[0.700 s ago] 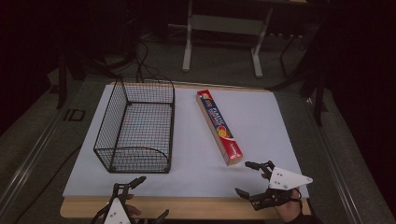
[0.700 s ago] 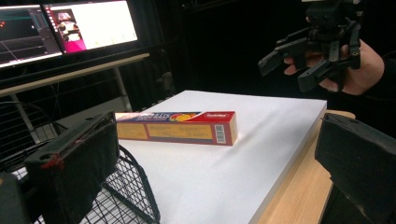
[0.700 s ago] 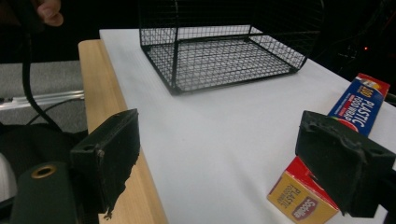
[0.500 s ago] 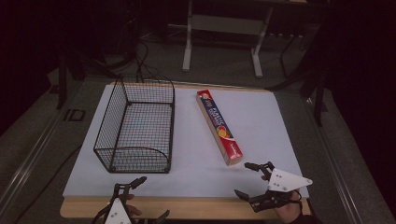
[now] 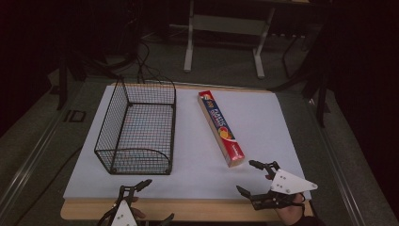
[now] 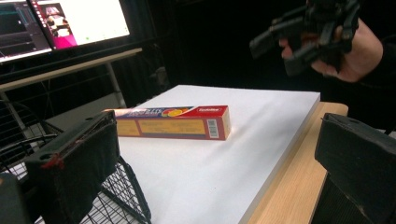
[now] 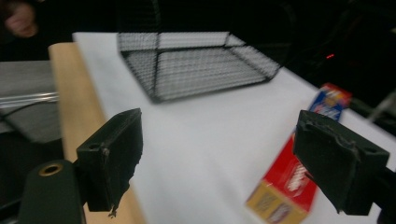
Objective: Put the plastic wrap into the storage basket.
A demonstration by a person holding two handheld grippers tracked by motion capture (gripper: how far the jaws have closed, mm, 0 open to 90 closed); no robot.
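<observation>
Box (image 5: pixel 221 128) of plastic wrap lies flat on the white sheet (image 5: pixel 263 122) that covers the table (image 5: pixel 207 209). It is long and thin, red and yellow, and it slants away from me, with its near end pointing at my right side. My right gripper (image 5: pixel 254 178) is near the front edge of the table, just past that near end, close to it but not touching. Its jaws are wide apart and there is nothing between them. In the right gripper view my right gripper (image 7: pixel 219 158) looks across the sheet, and the box (image 7: pixel 299 182) sits low and to the right, with its near end just beside the right jaw. My left gripper (image 5: pixel 143 200) is at the front edge too, on the other side, well apart from the box. Its jaws are also spread wide and hold nothing. In the left gripper view my left gripper (image 6: pixel 215 172) faces the long side of the box (image 6: pixel 173 122), which lies farther out on the sheet. A black wire basket (image 5: pixel 136 127) stands on the left part of the sheet, beside the box but apart from it, and just in front of my left gripper. The basket has nothing in it.
</observation>
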